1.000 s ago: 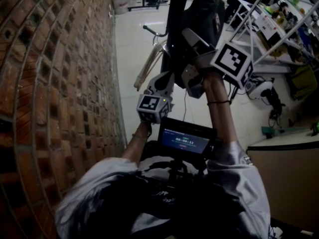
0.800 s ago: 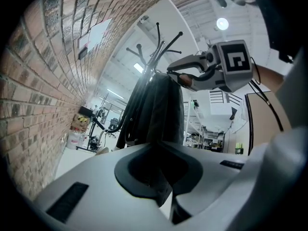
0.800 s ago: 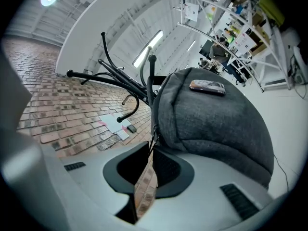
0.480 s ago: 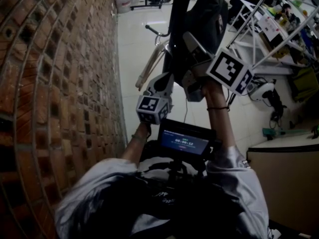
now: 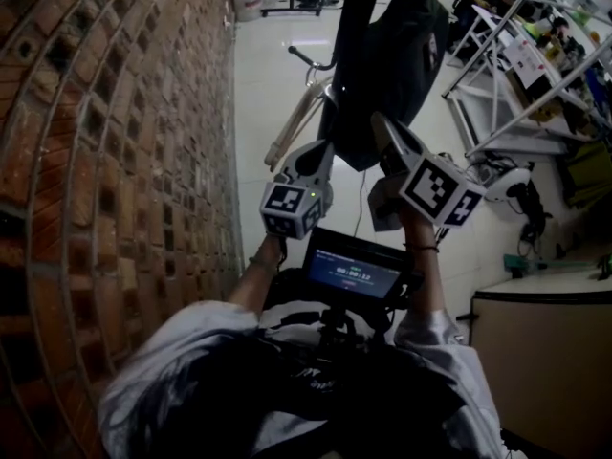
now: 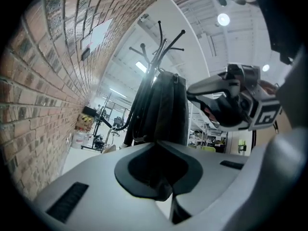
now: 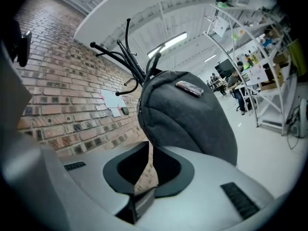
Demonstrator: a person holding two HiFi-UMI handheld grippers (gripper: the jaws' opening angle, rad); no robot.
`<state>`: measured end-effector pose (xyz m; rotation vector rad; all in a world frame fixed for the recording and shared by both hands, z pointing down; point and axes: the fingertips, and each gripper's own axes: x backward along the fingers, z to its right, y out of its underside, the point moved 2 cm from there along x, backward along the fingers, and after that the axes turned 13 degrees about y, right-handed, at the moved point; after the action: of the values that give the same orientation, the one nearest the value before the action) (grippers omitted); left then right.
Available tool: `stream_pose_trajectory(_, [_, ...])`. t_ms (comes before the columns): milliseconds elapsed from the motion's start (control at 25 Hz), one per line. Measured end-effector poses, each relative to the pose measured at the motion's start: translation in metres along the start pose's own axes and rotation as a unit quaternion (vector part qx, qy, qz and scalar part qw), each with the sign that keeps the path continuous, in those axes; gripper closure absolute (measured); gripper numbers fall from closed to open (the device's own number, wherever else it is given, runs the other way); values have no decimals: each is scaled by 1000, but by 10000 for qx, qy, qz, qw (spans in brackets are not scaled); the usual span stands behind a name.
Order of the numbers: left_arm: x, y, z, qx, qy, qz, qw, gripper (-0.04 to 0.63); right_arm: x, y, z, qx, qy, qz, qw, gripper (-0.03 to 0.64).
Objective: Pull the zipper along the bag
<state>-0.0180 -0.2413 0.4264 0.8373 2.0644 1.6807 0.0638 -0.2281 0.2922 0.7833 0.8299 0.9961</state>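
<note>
Above and ahead of the right gripper (image 7: 147,165), its jaws slightly parted on nothing, the dark grey fabric backpack (image 7: 187,114) hangs upright, seemingly farther from the clenched left gripper (image 6: 159,160).

The bag (image 5: 382,65) is cut off by the head view's upper edge, and its zipper is too small to tell. Its lower part hides behind the left tongs (image 6: 162,144) and right tongs (image 7: 147,146); what they pinch is unclear.

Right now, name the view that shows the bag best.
Right gripper view: the bag fills the centre, well lit. Left gripper view shows it dark, side-on; head view sees it from above, cropped.
</note>
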Motion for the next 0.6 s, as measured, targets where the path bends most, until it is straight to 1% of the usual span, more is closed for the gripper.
stream_pose_trajectory(120, [2,-3,-3,-18,-21,18,10000,586,9,19,22,182,99,137,9997,581])
stream_pose_trajectory(160, [3,-3,-3,-30,-23,31,10000,586,11,27,29,195,79,186,9996,604])
stream_pose_trajectory(240, [3,-4,-3,-28,-24,25,10000,586,13,43,41,162,85,233,9996,606])
stream_pose_trajectory(400, [3,-3,1,-92,30,-70,9999,586,11,75,68,151,307,287,9990,620])
stream_pose_trajectory(480, [4,0,3,-93,39,-129,9999,586,9,89,79,299,349,361,9983,620])
stream_pose_trajectory(600, [2,1,5,-93,75,-34,9999,586,8,100,85,590,311,552,9962,621])
